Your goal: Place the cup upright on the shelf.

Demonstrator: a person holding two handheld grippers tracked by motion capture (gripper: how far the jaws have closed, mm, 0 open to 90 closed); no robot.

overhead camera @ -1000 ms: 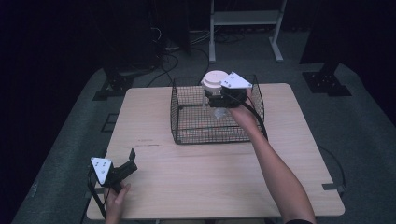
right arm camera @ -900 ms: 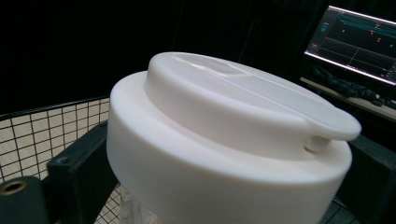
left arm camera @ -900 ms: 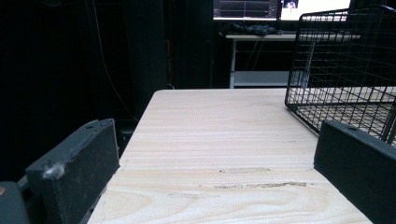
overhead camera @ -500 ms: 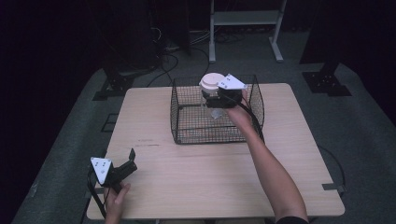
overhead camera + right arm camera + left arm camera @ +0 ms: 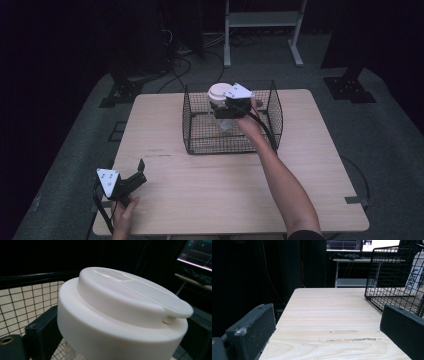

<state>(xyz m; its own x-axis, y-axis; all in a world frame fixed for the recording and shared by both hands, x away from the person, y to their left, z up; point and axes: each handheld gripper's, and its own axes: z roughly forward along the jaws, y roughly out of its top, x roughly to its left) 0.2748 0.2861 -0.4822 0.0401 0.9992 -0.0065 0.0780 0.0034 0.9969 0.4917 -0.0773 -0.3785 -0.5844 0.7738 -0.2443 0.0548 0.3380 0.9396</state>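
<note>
Since the earlier frame the right gripper (image 5: 223, 106) and the cup it holds have shifted slightly toward the left side of the basket and a little lower; the left gripper (image 5: 136, 176) has stayed in place.

Surface (image 5: 210, 200): light wood, carrying one container, with the left gripper low over its near left corner.

Basket (image 5: 197, 131): black wire, open-topped, standing at the middle of the surface's far edge. Its mesh floor shows bare at the near side.

Cup (image 5: 218, 95): clear body with a white lid, held upright inside the basket toward its far side; whether it touches the basket floor cannot be told. In the right gripper view the lid (image 5: 120, 315) sits between the two jaws, which close on the cup just under the lid.

Left gripper: jaws spread wide, holding nothing.

Writing: in the left gripper view, dark letters reading "LUCK" show on the cup (image 5: 415, 277) through the wire; the remainder is cut off.
</note>
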